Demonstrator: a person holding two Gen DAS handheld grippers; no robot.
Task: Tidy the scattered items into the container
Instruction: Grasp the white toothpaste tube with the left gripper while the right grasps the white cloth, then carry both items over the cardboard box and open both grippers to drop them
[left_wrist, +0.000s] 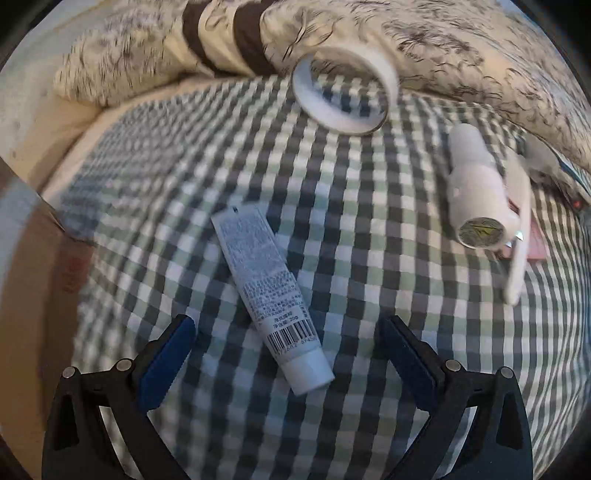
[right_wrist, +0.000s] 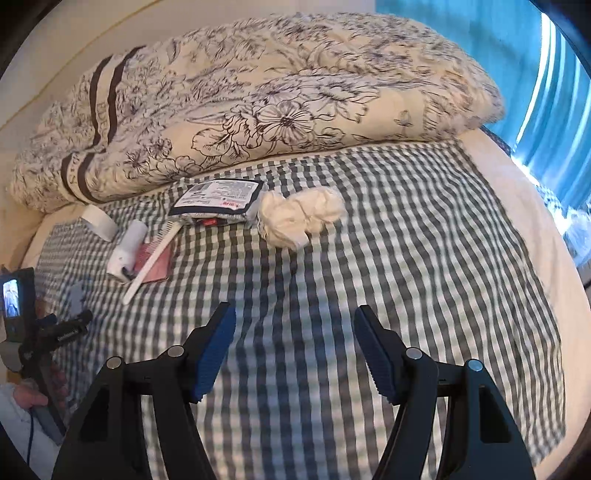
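A white tube (left_wrist: 269, 295) with a barcode lies on the checked sheet (left_wrist: 369, 258). Its cap end sits between the fingers of my left gripper (left_wrist: 288, 325), which is open and apart from it. Further back lie a roll of white tape (left_wrist: 343, 92), a white bottle (left_wrist: 476, 199) and a white comb (left_wrist: 517, 236) over a pink card (left_wrist: 537, 245). My right gripper (right_wrist: 294, 312) is open above bare sheet, with nothing between its fingers. Beyond it lie a printed packet (right_wrist: 218, 199) and a crumpled white tissue (right_wrist: 299, 218). The tape (right_wrist: 98, 221), bottle (right_wrist: 127, 247) and comb (right_wrist: 151, 258) show at its left.
A folded floral quilt (right_wrist: 258, 103) runs along the back of the bed. A brown cardboard edge (left_wrist: 40, 266) shows at the far left of the left wrist view. A hand (right_wrist: 33, 398) holds the other gripper handle at the lower left. Blue curtains (right_wrist: 517, 55) hang at the right.
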